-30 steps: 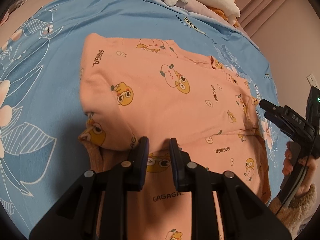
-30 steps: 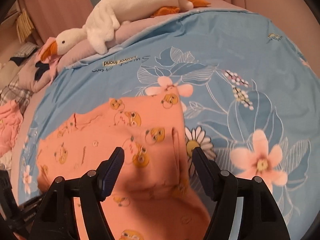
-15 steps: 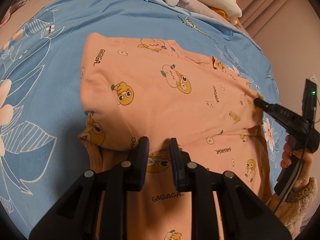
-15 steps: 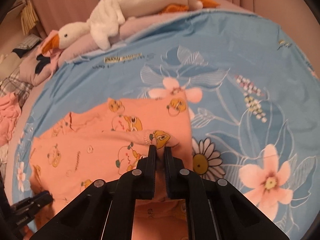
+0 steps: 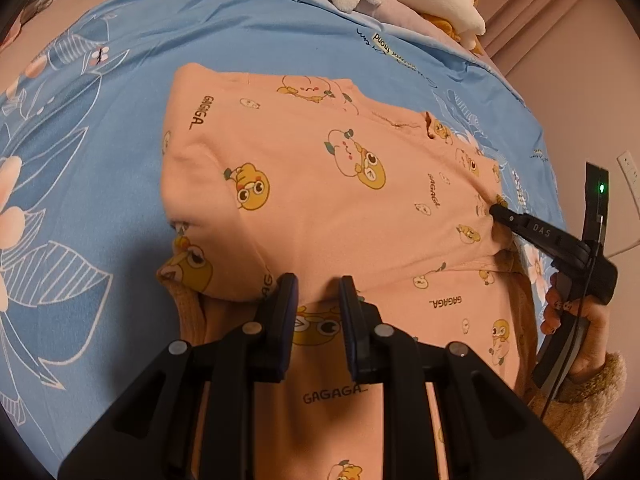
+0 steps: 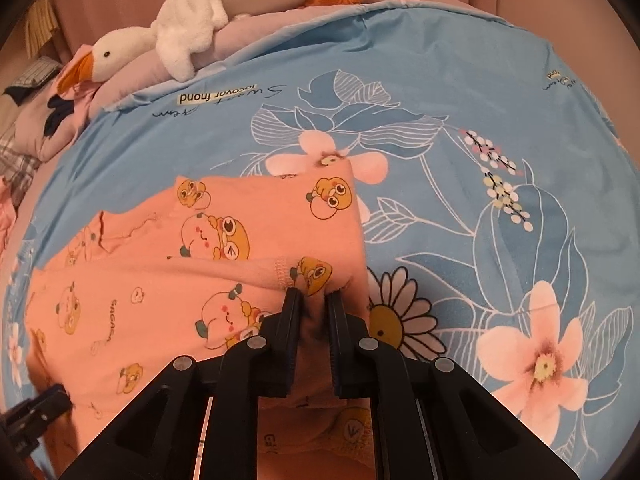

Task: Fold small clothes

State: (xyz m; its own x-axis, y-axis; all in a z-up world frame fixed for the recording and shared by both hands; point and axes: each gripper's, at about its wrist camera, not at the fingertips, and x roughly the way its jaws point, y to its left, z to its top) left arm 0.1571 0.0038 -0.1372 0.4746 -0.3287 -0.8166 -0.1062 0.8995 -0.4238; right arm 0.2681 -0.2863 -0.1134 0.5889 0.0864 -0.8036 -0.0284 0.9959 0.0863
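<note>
A peach garment (image 5: 320, 200) printed with cartoon ducks lies partly folded on the blue floral sheet (image 5: 100, 160). My left gripper (image 5: 318, 292) is shut on the near edge of the folded-over layer, with cloth bunched between its fingers. My right gripper (image 6: 314, 300) is shut on a pinch of the garment (image 6: 160, 280) near its hemmed right edge, the fabric squeezed between the pads. In the left wrist view the right gripper (image 5: 496, 210) bites the cloth at the garment's right side, held by a person's hand (image 5: 568, 320).
A white plush goose (image 6: 192, 28) lies on pinkish pillows (image 6: 132, 80) at the far end of the bed. More pink cloth and plaid fabric sit at the far left (image 6: 16, 152). A wall rises to the right of the bed (image 5: 592, 60).
The right gripper's jaws went from wide open over the garment to shut on a fold of it, sinking a little onto the cloth. The left gripper stayed where it was.
</note>
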